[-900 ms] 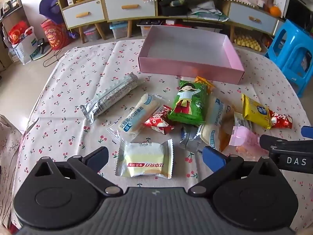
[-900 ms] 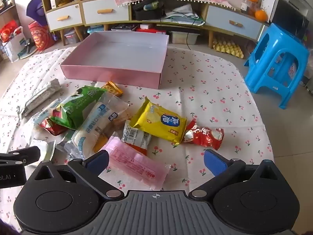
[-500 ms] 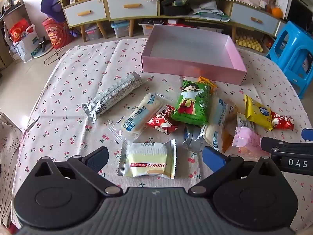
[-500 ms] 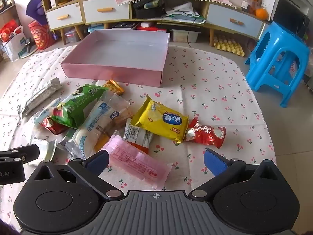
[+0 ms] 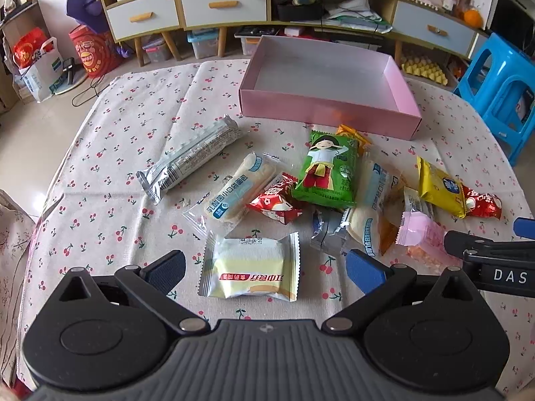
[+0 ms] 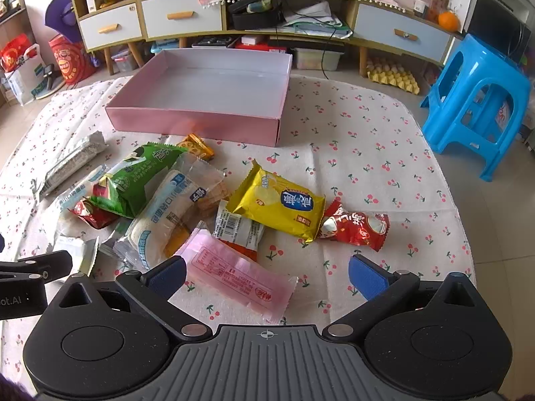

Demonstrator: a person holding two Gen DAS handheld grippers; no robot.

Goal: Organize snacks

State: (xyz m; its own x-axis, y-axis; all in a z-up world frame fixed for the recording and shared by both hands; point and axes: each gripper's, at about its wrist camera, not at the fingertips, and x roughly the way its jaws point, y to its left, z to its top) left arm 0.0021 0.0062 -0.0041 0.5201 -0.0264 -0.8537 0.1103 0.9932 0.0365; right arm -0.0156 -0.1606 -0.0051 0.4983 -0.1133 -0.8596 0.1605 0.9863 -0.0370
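Snacks: loose wrapped packets strewn on the cherry-print cloth in front of the pink box [image 5: 321, 105], which holds nothing. Left gripper [image 5: 264, 269] spread wide around the white packet [image 5: 251, 269]; right gripper [image 6: 265, 275], likewise wide, around the pink packet [image 6: 234, 282]. Likely light, crinkly, slippery, crushable; pinch mid-body, gently.

"DAS" on right hand-held gripper [image 5: 481, 230]
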